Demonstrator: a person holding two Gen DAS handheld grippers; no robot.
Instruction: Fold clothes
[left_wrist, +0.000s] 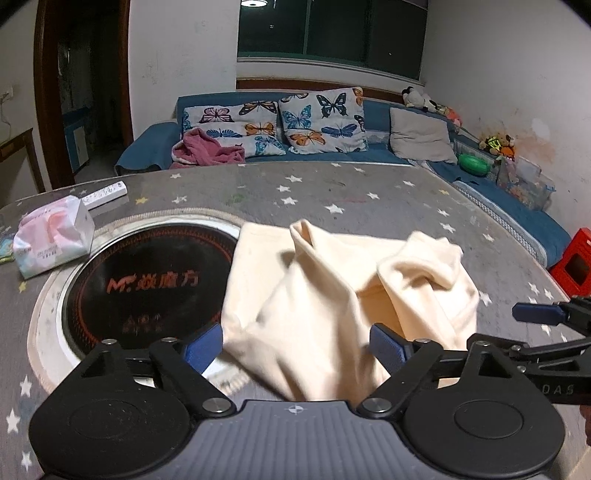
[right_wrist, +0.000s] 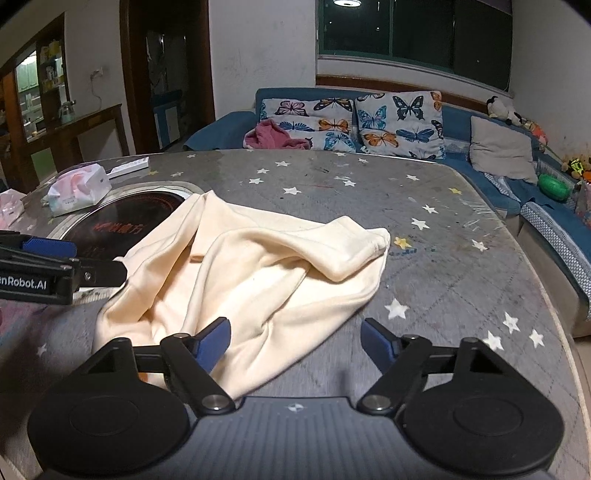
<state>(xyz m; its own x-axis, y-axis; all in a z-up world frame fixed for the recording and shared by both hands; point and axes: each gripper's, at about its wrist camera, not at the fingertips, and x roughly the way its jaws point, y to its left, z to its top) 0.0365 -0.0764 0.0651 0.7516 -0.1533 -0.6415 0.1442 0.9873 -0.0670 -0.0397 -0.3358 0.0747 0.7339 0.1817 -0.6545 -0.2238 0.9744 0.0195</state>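
Cream garment (right_wrist: 258, 266) crumpled in a loose heap mid-table, on grey star-print cloth of table (right_wrist: 461, 280). Left part of garment draped over rim of round black induction hob (left_wrist: 147, 284) set into tabletop; hob w/ red lettering, ringed by pale trim. One rounded fold, maybe a sleeve, raised toward table's far-right side, cuff end pointing right. Several ridges and creases thru middle; near edge of garment close to table's near edge.

Left gripper (left_wrist: 295, 347): released, blue pads wide apart, near edge of garment between them, nothing clamped. Cloth touching or just above pads: cannot tell which. Right gripper (right_wrist: 295, 339): also released, pads spread; left pad over garment's near-right hem, right pad over bare tablecloth. No grasp on fabric. Each gripper's side visible in other's view: right one at right edge of left wrist view, left one at left edge of right wrist view, beside hob.

Tissue pack (left_wrist: 55, 240), pink-white, near table's far-left corner, just beside hob. White remote (left_wrist: 105, 194) behind it, at far-left edge. Beyond far edge: blue sofa (left_wrist: 373, 110) w/ two butterfly-print cushions (left_wrist: 321, 120), grey cushion (left_wrist: 421, 134), pink garment (left_wrist: 207, 149) bunched on seat. Green round item (left_wrist: 474, 164) and plush toys further right along sofa. Dark window above.
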